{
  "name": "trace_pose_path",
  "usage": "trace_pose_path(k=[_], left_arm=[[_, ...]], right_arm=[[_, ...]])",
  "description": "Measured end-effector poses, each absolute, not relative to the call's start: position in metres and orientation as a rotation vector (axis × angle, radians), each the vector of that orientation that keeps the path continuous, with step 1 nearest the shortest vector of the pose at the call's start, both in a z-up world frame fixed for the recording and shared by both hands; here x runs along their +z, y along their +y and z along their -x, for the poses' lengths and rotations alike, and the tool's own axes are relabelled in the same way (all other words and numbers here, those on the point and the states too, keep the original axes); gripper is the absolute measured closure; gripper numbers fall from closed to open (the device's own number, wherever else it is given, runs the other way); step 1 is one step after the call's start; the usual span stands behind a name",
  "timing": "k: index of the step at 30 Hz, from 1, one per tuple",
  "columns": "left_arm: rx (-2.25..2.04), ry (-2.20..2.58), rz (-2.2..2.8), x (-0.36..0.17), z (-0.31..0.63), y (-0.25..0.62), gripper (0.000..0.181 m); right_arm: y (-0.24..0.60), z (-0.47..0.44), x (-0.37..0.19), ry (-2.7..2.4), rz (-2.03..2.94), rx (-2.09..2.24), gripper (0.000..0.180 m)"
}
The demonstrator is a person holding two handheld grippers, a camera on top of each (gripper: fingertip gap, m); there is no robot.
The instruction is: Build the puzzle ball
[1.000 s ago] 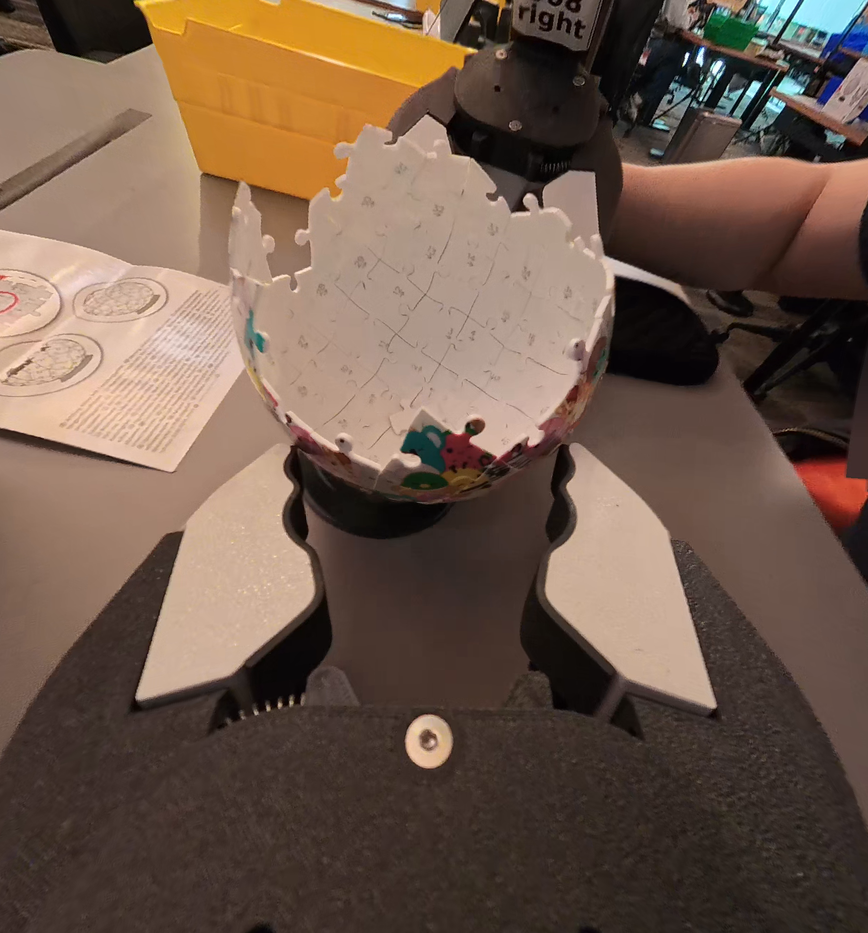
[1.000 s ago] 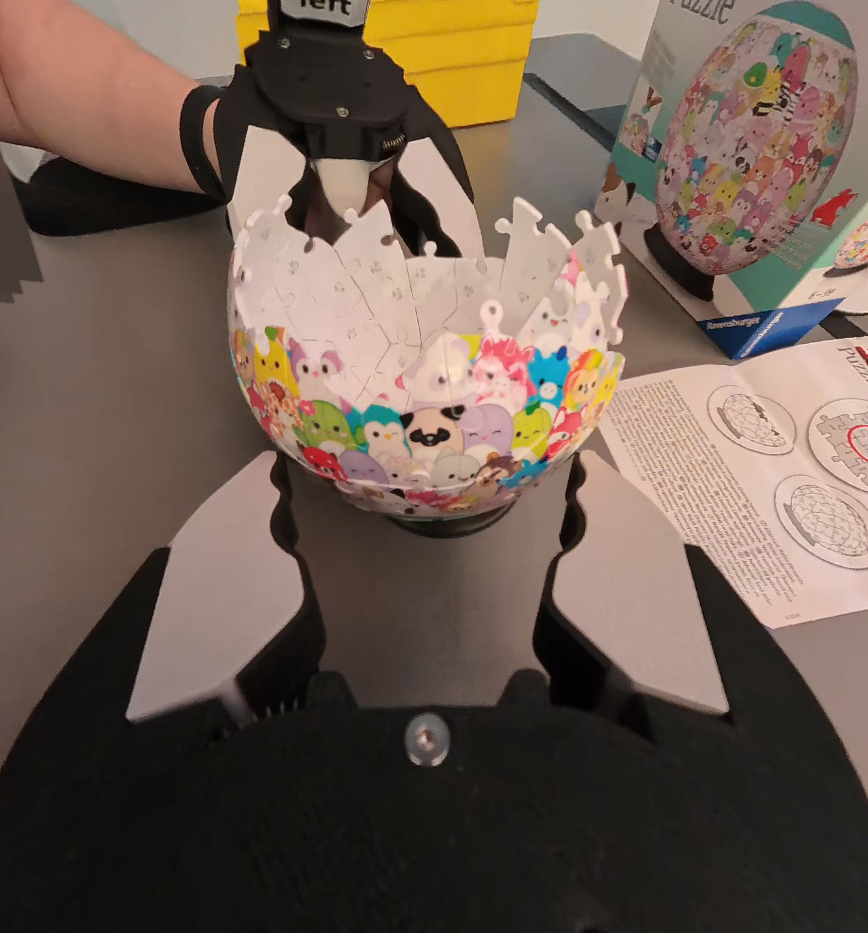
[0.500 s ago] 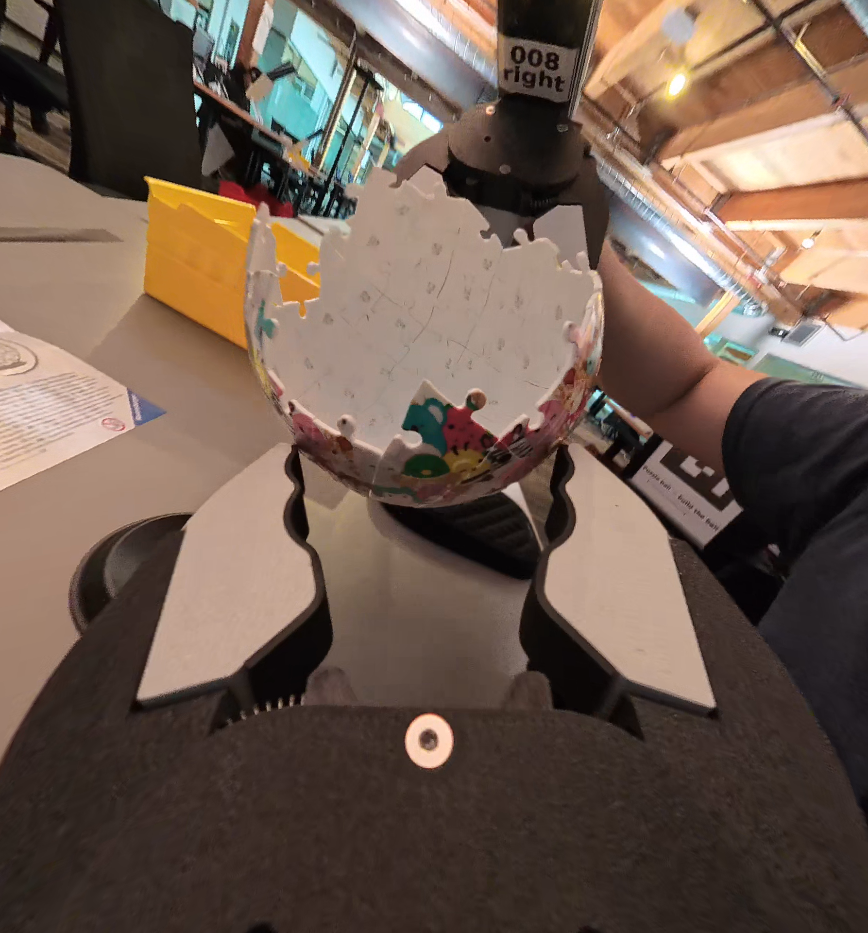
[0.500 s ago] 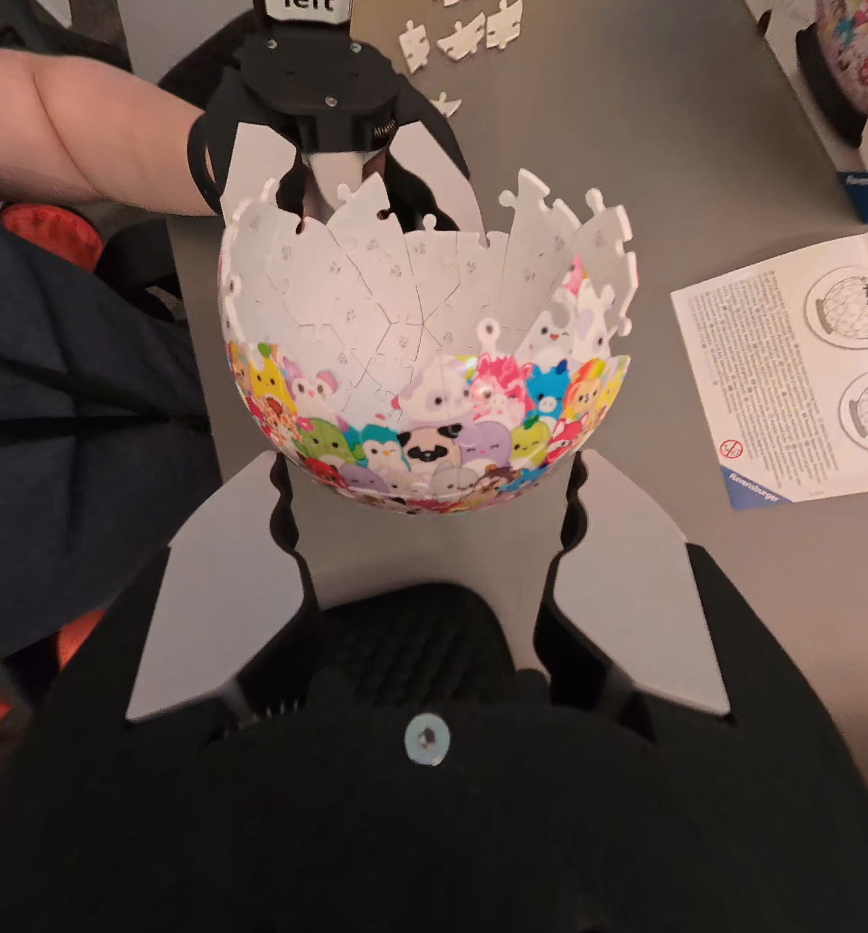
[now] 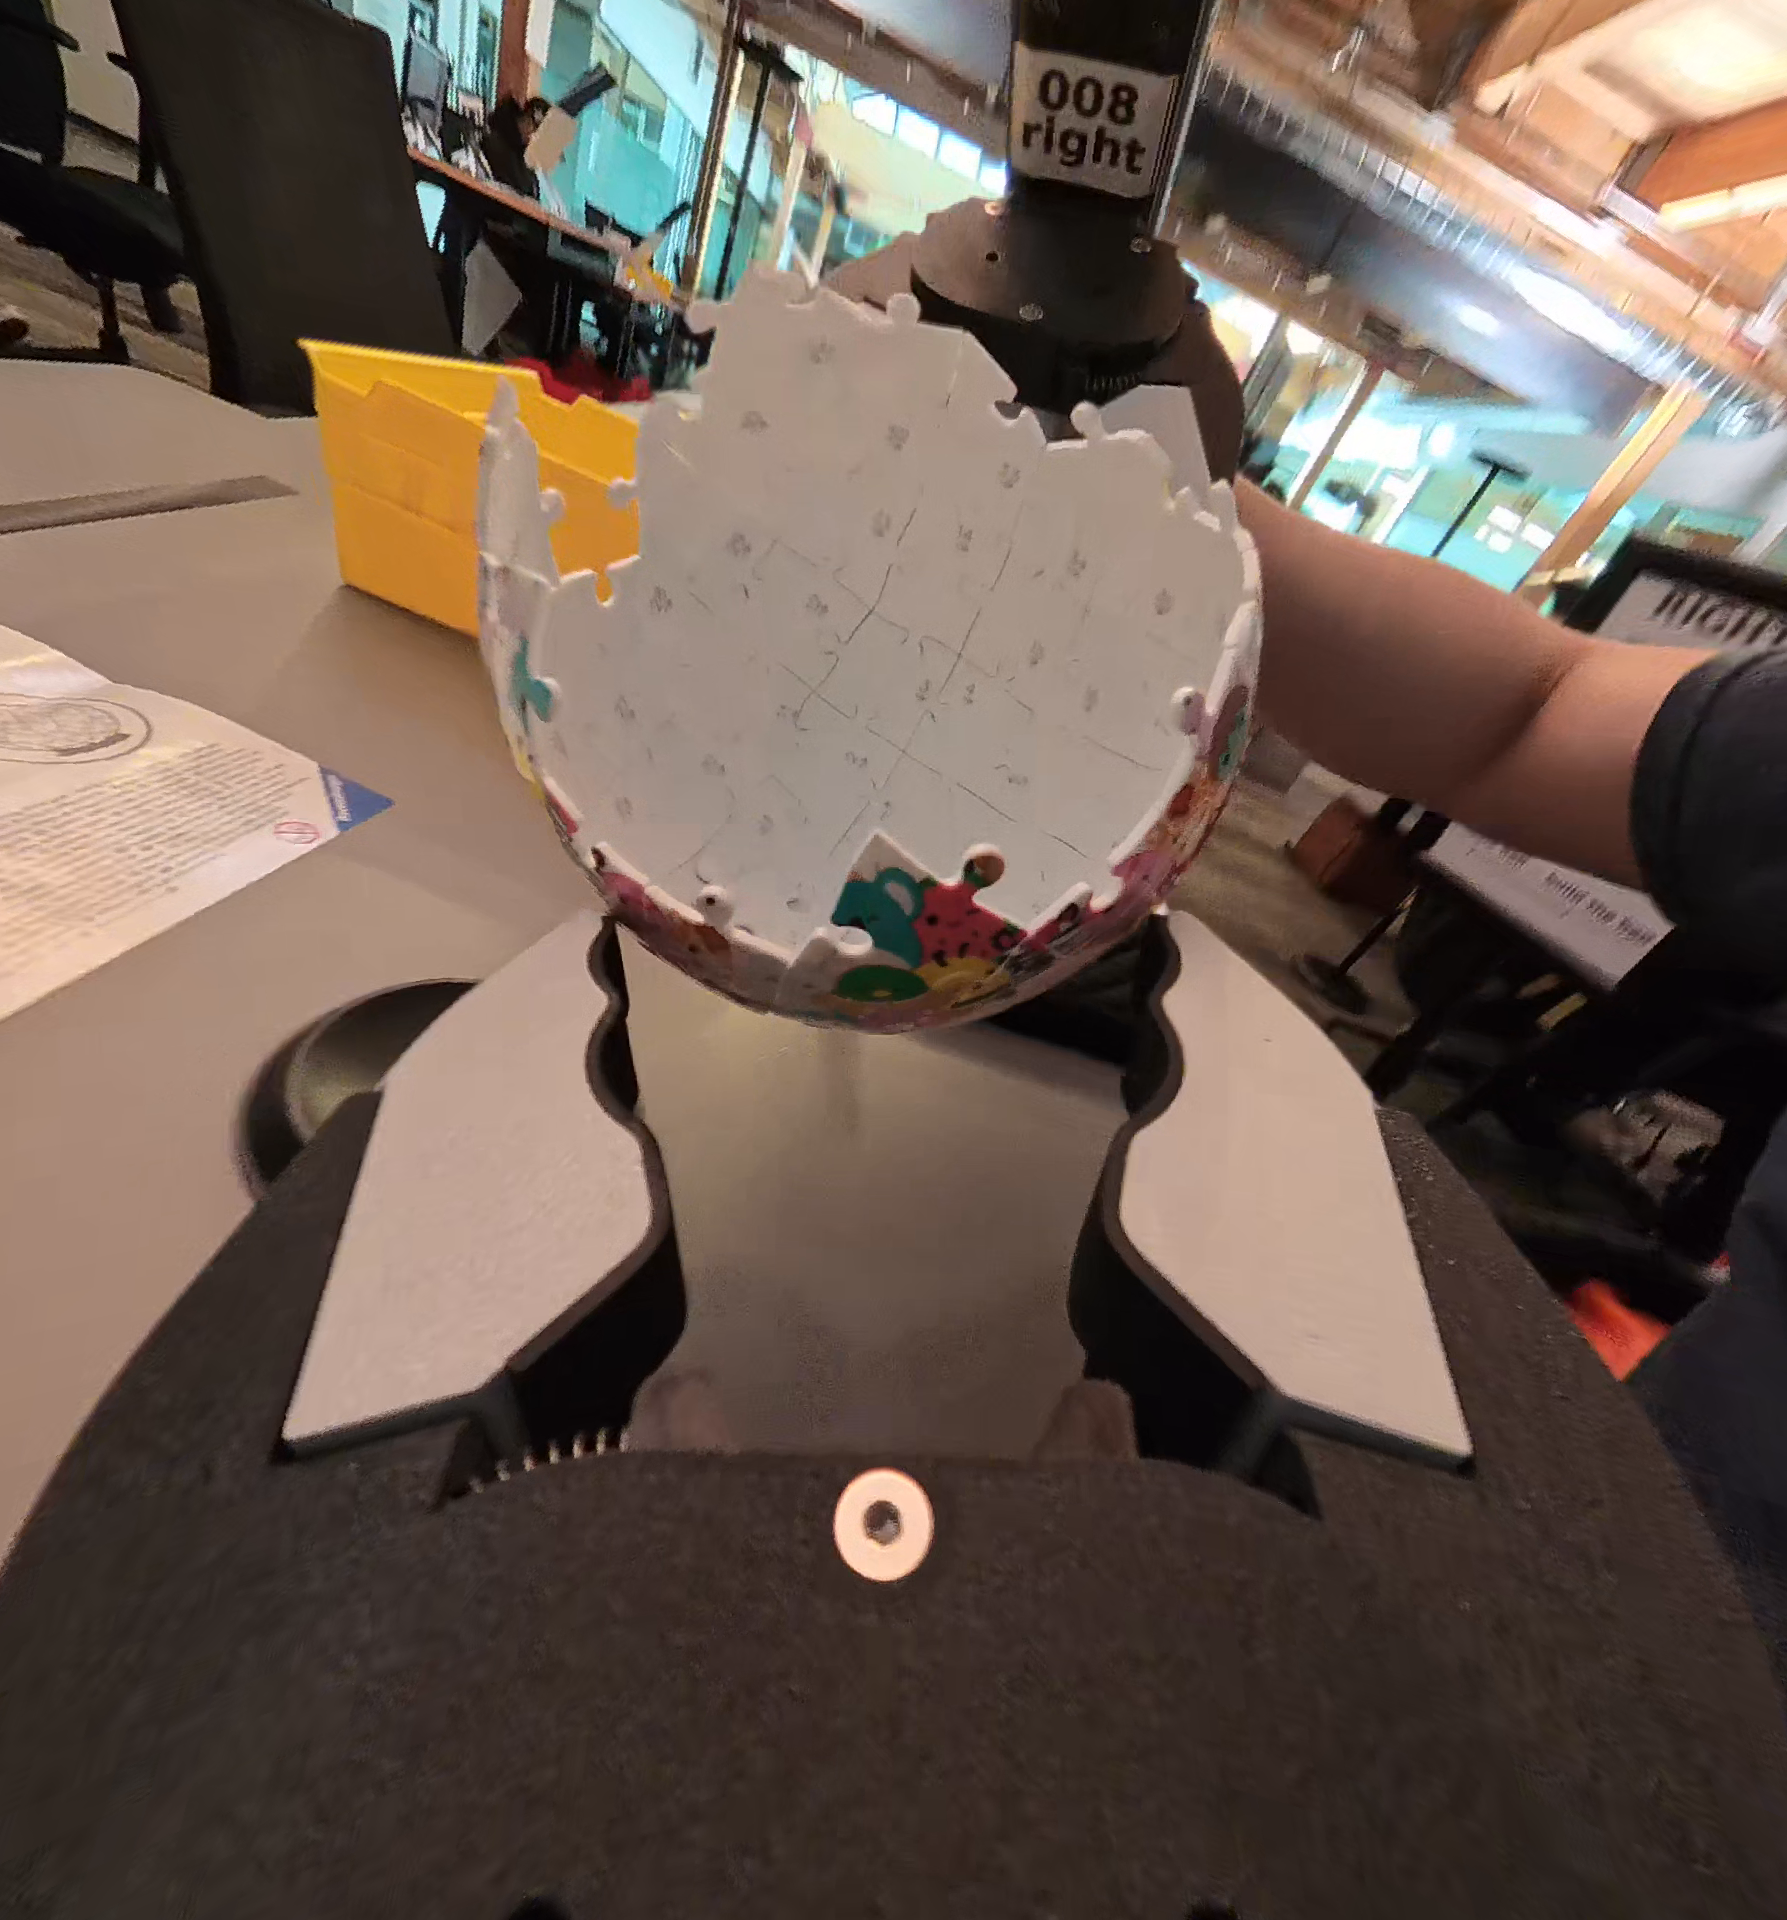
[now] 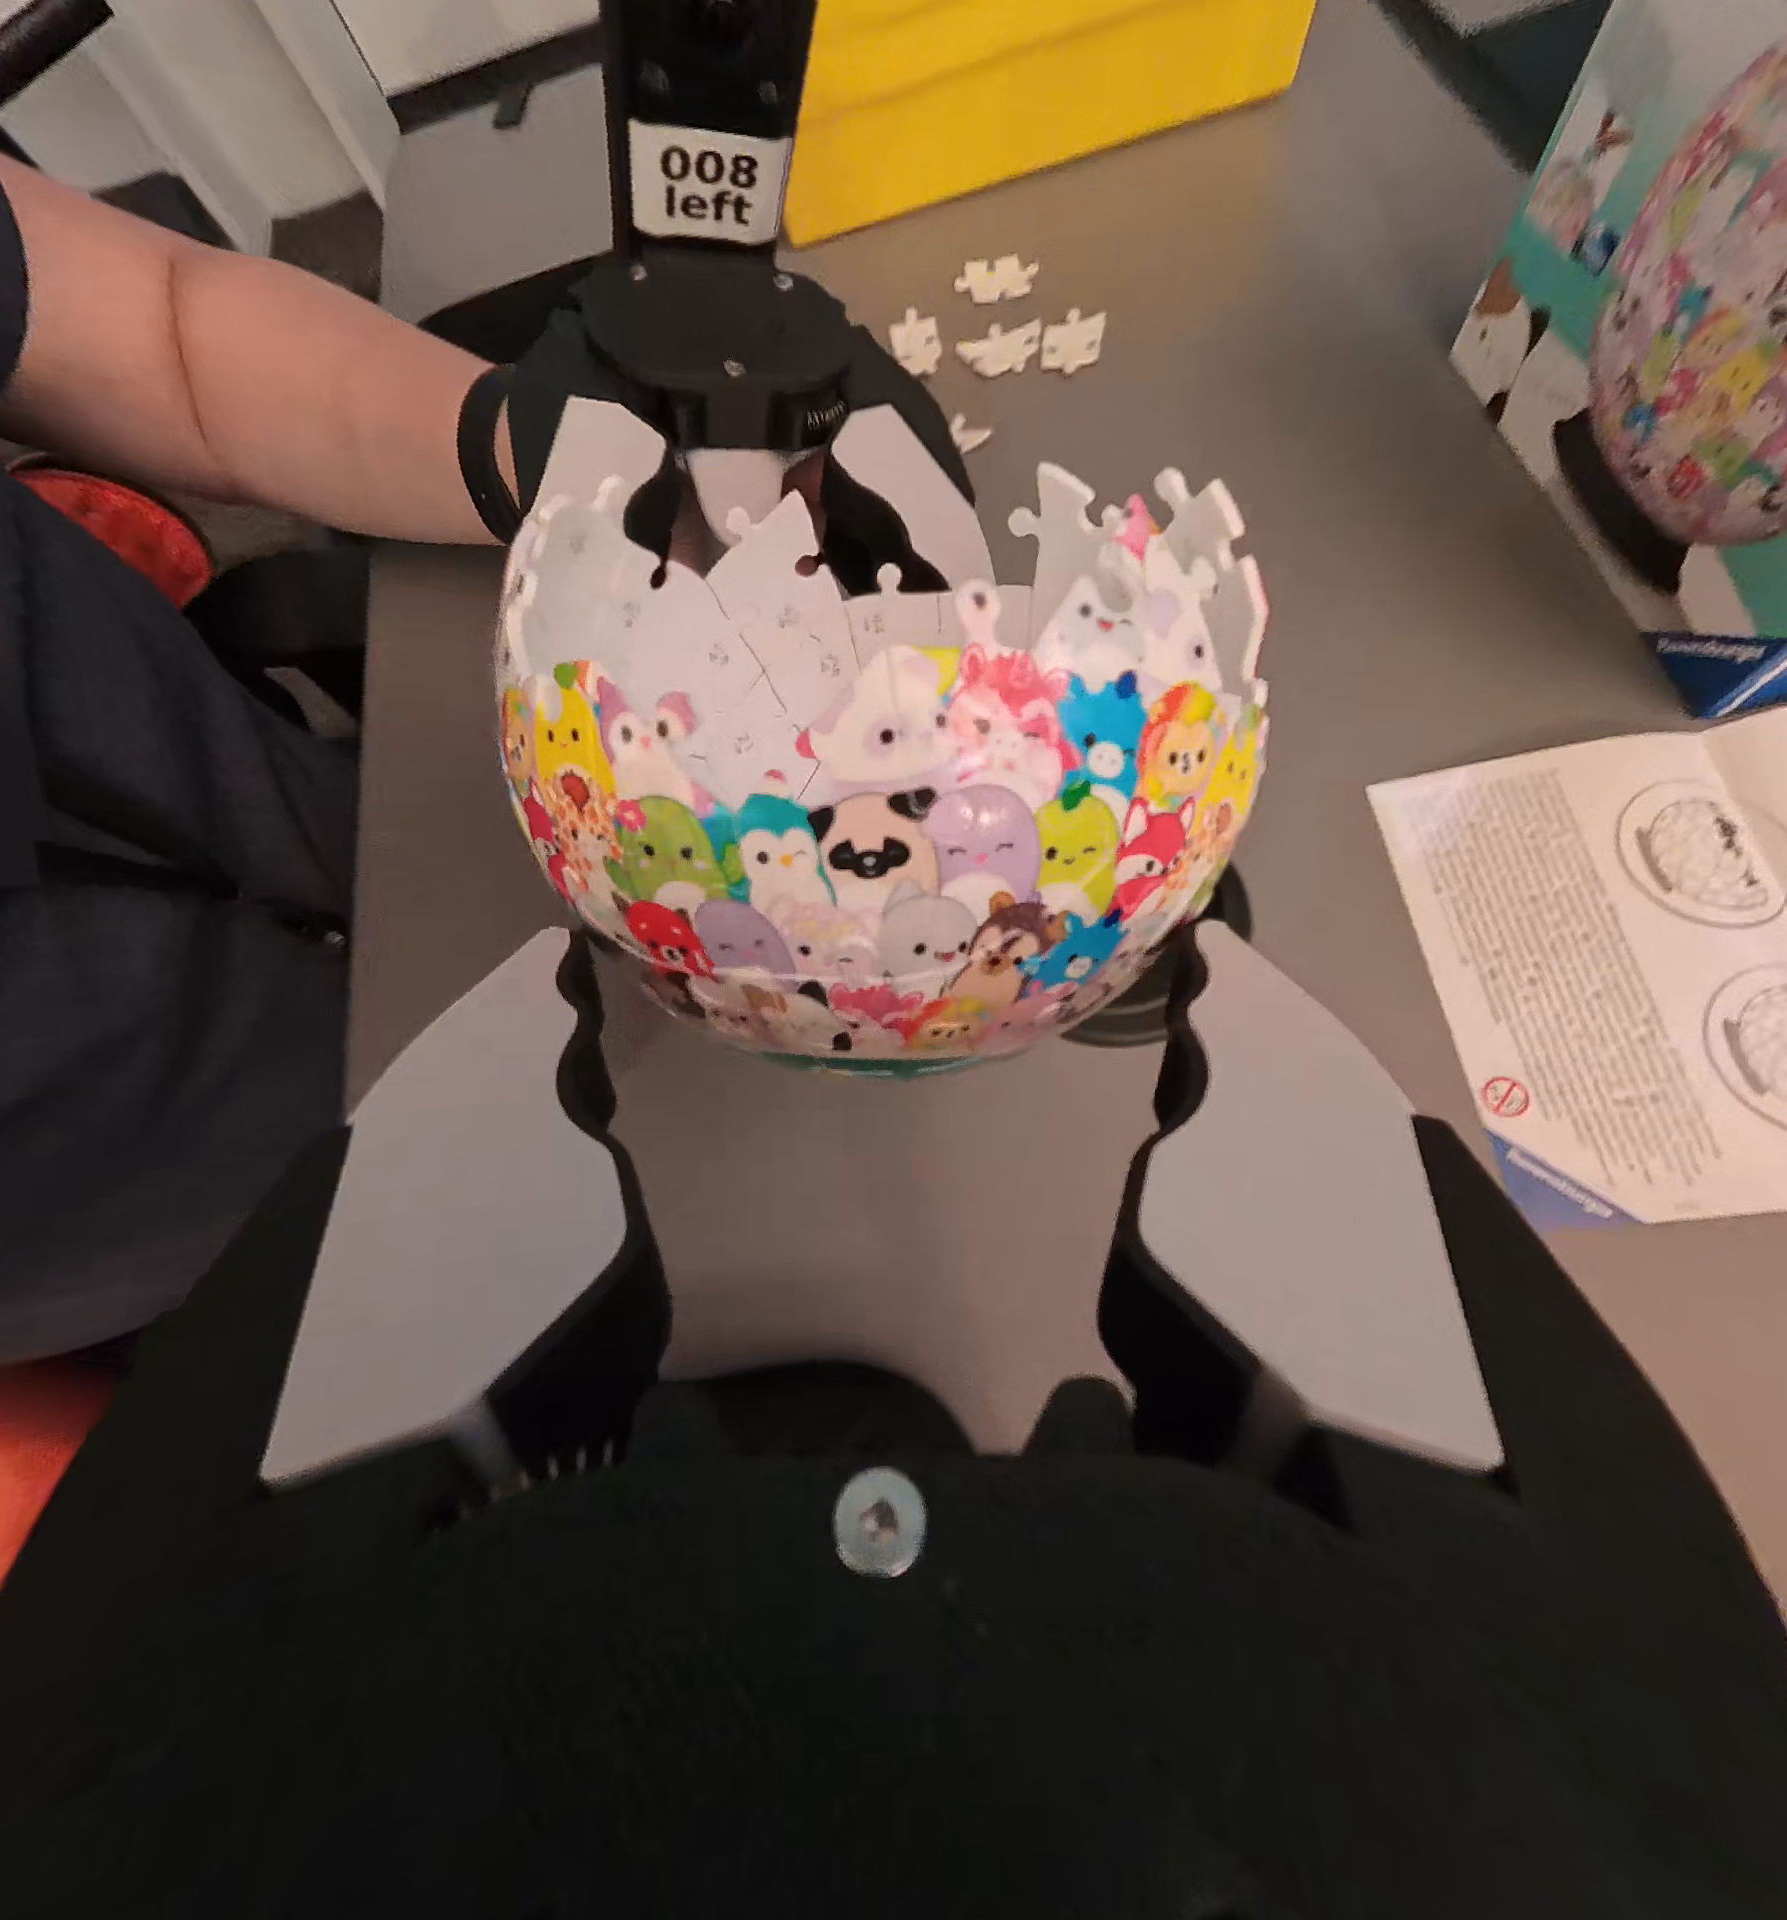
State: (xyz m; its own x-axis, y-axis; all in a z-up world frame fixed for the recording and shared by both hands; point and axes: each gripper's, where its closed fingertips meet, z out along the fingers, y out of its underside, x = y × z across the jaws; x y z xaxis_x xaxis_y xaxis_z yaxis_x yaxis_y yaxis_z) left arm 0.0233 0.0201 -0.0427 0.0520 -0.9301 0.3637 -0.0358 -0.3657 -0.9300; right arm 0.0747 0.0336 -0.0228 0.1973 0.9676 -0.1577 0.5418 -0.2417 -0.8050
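The half-built puzzle ball (image 5: 868, 644) is an open bowl, white inside and printed with colourful cartoon animals outside (image 6: 868, 831), with a jagged rim. It hangs in the air above the grey table, gripped from opposite sides. My left gripper (image 5: 884, 935) has its jaws spread wide with the fingertips pressed on the ball's lower sides. My right gripper (image 6: 878, 945) clasps it the same way from the other side. The black round stand (image 5: 328, 1049) sits empty on the table, left of my left fingers; it shows behind the ball in the right wrist view (image 6: 1201, 987).
Several loose white pieces (image 6: 1003, 332) lie on the table beyond the ball. The puzzle box (image 6: 1699, 364) stands at the right. An instruction sheet (image 6: 1616, 966) lies beside it, also visible in the left wrist view (image 5: 89, 810). A yellow bin (image 5: 411, 488) stands farther back. The person's forearms reach in. Tip to tip, the grippers are about 8 cm apart.
The ball sat on the black stand one second ago. Both grippers have lifted it off and carried it sideways. It now hangs tilted near the stand.
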Motion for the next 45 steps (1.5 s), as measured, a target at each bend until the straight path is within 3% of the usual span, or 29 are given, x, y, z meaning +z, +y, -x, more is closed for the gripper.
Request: trace_pose_path(k=[20,32,45], left_arm=[[-1.056,1.414,1.667,-0.106,-0.018,0.087,0.093],[-1.024,1.428,1.665,-0.108,-0.016,0.089,0.092],[-0.884,1.710,1.520,-0.108,0.001,0.099,0.074]], right_arm=[[0.096,-0.077,-0.100,-1.356,1.614,0.869,0.075],[0.098,-0.075,-0.099,-1.355,1.554,0.839,0.074],[0.084,-0.085,-0.094,-1.210,1.616,0.661,0.073]])
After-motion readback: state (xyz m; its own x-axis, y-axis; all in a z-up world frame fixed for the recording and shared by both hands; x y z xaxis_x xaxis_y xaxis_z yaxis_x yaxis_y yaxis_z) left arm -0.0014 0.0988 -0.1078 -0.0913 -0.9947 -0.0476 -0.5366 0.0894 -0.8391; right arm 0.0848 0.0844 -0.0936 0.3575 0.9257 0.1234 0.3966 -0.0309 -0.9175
